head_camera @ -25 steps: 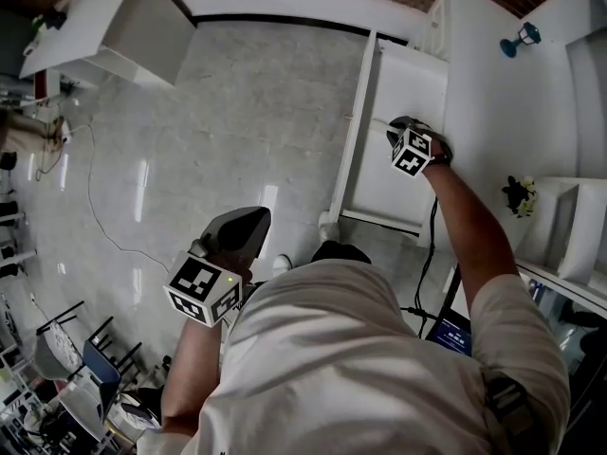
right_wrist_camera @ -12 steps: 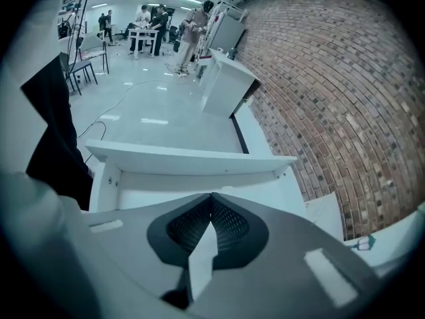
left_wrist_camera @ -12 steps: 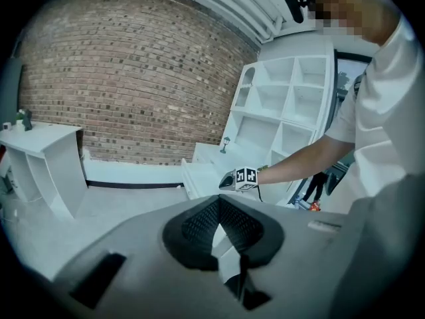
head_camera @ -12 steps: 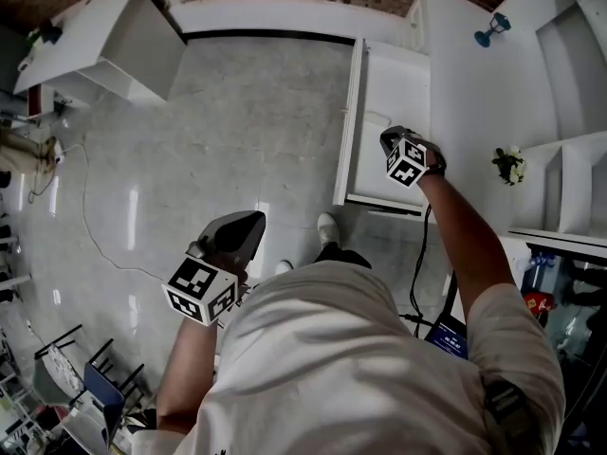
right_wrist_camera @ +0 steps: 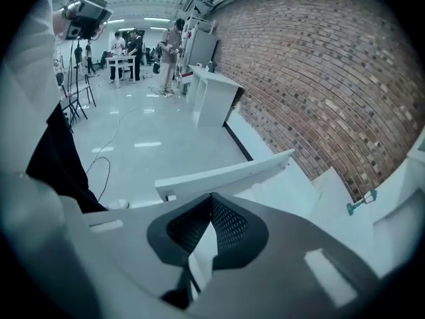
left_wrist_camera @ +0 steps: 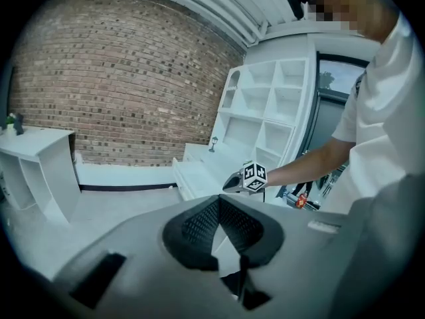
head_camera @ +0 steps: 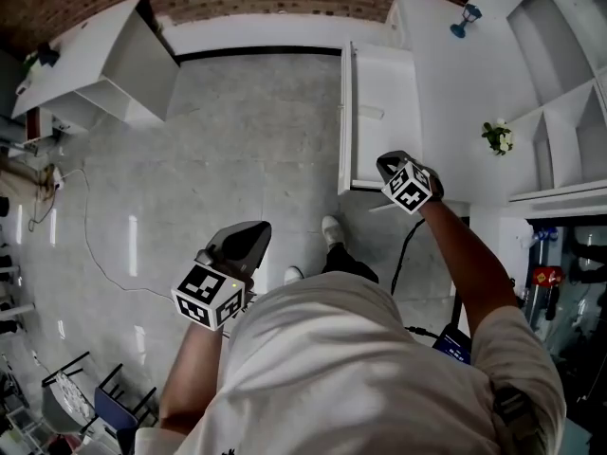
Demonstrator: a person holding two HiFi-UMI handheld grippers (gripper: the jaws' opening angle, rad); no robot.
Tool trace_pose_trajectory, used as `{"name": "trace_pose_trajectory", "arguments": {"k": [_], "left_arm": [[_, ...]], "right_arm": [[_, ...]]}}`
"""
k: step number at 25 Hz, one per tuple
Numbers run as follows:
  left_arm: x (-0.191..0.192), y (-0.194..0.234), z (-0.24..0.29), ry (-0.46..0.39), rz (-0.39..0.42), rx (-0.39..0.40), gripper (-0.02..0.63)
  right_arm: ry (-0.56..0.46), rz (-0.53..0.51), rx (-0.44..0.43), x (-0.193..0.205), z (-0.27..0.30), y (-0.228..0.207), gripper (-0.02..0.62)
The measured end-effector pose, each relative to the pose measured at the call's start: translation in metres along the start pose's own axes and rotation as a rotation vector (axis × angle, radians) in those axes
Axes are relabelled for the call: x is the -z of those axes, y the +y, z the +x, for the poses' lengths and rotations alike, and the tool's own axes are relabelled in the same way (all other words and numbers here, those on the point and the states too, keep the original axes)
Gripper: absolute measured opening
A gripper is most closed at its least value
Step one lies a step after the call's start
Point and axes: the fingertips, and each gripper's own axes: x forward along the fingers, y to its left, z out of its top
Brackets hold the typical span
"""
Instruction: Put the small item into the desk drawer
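Observation:
The white desk drawer [head_camera: 391,83] stands pulled out over the floor, its front panel [right_wrist_camera: 226,173] facing left. A small pale item [head_camera: 370,114] lies inside it on the bottom. My right gripper [head_camera: 384,166] hangs just outside the drawer's near end, shut, with nothing between its pads [right_wrist_camera: 212,201]. It also shows from the side as the right gripper [left_wrist_camera: 229,185] next to the drawer [left_wrist_camera: 192,173]. My left gripper [head_camera: 261,227] is held low over the floor, well left of the drawer, shut and empty [left_wrist_camera: 218,205].
The white desk top [head_camera: 446,93] carries a blue figure [head_camera: 463,19] and a small plant [head_camera: 497,137]. White shelves [head_camera: 560,83] rise at the right. A white cabinet [head_camera: 95,64] stands far left. A cable [head_camera: 90,226] trails on the floor. People [right_wrist_camera: 126,45] stand far back.
The right gripper has drawn back from over the drawer's inside to its near end. The small item stays behind in the drawer. The left gripper has hardly moved.

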Motion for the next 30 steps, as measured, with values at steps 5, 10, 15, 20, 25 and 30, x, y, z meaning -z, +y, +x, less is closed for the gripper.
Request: {"name": "trace_pose_trajectory", "arguments": {"k": [5, 10, 15, 20, 25, 30], "left_arm": [[0.02, -0.016, -0.019, 0.005, 0.007, 0.042, 0.006], [0.038, -0.035, -0.035, 0.007, 0.024, 0.074, 0.006], [0.056, -0.051, -0.048, 0.009, 0.032, 0.103, 0.006], [0.072, -0.062, -0.058, 0.012, 0.035, 0.121, 0.006], [0.082, -0.066, -0.065, 0.015, 0.037, 0.123, 0.006], [0.09, -0.067, -0.068, 0.02, 0.039, 0.125, 0.006]], "right_arm": [[-0.032, 0.048, -0.015, -0.001, -0.035, 0.056, 0.012], [-0.089, 0.128, -0.027, -0.006, -0.071, 0.112, 0.012], [-0.165, 0.226, -0.058, -0.017, -0.104, 0.166, 0.012], [-0.231, 0.26, -0.094, -0.033, -0.136, 0.211, 0.012], [-0.318, 0.336, -0.116, -0.058, -0.163, 0.229, 0.012], [-0.405, 0.399, -0.134, -0.082, -0.183, 0.237, 0.012]]}}
